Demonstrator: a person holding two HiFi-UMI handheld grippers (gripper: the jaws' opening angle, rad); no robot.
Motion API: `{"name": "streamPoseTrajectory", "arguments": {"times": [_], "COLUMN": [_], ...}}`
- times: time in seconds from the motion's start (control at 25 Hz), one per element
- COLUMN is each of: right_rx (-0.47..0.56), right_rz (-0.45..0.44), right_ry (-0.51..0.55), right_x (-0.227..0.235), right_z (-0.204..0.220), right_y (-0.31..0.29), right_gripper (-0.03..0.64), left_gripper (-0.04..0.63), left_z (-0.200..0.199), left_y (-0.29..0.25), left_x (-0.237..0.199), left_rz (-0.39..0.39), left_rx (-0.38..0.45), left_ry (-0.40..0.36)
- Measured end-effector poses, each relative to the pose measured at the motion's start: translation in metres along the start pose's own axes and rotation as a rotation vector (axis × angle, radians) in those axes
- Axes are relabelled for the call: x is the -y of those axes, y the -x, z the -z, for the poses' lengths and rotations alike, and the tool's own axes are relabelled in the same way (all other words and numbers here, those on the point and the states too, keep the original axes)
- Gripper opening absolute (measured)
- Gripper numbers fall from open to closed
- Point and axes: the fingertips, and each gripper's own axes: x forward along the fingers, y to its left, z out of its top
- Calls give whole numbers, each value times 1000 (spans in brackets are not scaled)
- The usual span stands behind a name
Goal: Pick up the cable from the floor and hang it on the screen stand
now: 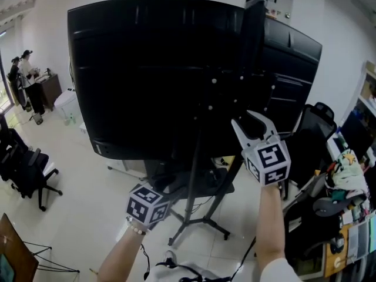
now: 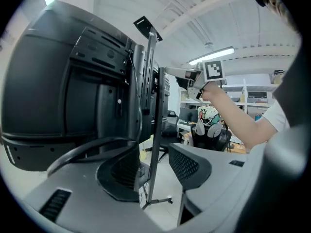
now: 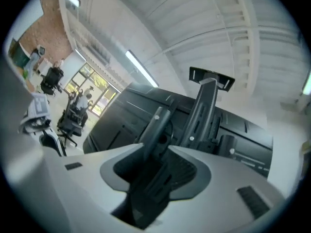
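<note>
A big black screen shows its back on a wheeled stand. My right gripper is raised at the stand's mounting bracket, open, with a dark bar of the stand lying between its white fingers. My left gripper is lower, beside the stand's pole, also open with nothing pinched; in the head view mostly its marker cube shows. A thick black cable arcs past the left finger from the screen's side. More black cable lies on the floor by my feet.
Black office chairs stand at the left, and two people are by a desk at the far left. A chair and a cluttered desk crowd the right. The stand's wheeled feet spread over the white floor.
</note>
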Motion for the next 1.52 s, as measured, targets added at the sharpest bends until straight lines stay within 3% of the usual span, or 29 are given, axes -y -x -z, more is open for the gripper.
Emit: {"name": "streamPoseTrajectory", "arguments": {"times": [0.08,0.16,0.24,0.36,0.6,0.88,1.16,1.52], "right_rx": [19,19,0,-54,-150,-265,-320,-295], "right_rz": [-39,-63,-92,-122,-180,-200,-215,-233], "right_ry": [-50,-86,-137,-221,-415,-558,-559,-601], "right_x": [-14,-26,-38,-55,-93,-141,-161,-166], "right_z": [10,23,42,79,160,226,245,240], "right_y": [23,44,64,91,143,201,230,231], "right_gripper": [144,57,1,0,0,0,0,0], "left_gripper": [189,184,126,6,2,2,2,2], "left_z": [22,39,49,61,91,120,131,123], "left_y": [-2,-1,1,5,4,-8,-22,-21], "left_x": [16,29,41,56,81,112,129,130], "left_rz": [0,-11,-30,-81,-156,-197,-187,-194], "left_rx": [-24,-22,7,59,100,75,53,75], "left_ry": [37,84,124,159,235,231,250,243]}}
